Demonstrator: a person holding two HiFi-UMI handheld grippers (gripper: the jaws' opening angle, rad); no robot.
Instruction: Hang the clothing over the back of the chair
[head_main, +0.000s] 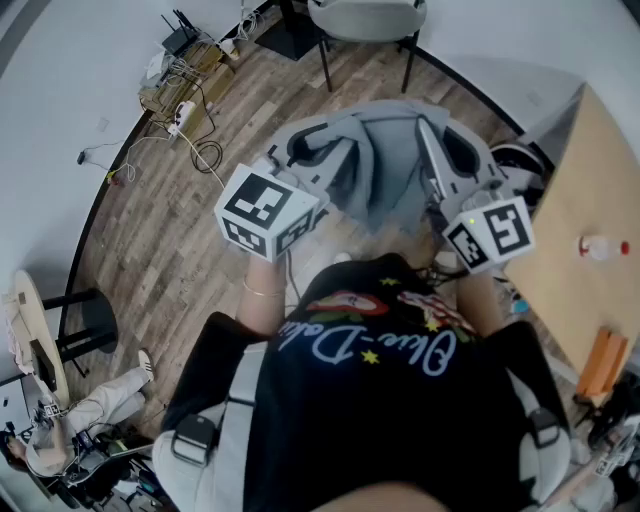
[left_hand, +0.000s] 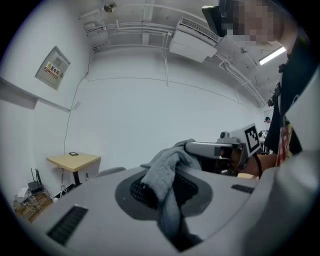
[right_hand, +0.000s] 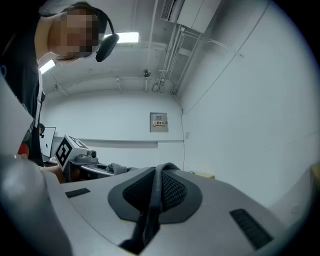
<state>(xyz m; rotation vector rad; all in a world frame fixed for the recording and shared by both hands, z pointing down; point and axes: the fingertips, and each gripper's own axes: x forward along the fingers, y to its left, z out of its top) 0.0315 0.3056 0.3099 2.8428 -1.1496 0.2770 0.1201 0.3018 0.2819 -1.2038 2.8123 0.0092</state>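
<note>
A grey garment (head_main: 385, 165) hangs spread between my two grippers, in front of my chest. My left gripper (head_main: 318, 148) is shut on one edge of it; in the left gripper view a thick fold of the grey garment (left_hand: 162, 175) is bunched between the jaws. My right gripper (head_main: 447, 150) is shut on the other edge, and in the right gripper view a thin fold of the garment (right_hand: 154, 192) runs between the pads. A grey chair (head_main: 368, 20) with dark legs stands on the wood floor beyond the garment, apart from it.
A light wooden table (head_main: 590, 190) stands close at my right, with a small bottle (head_main: 598, 247) on it. Cables and a router (head_main: 185, 60) lie by the curved wall at the far left. A small table (head_main: 40, 330) is at my left.
</note>
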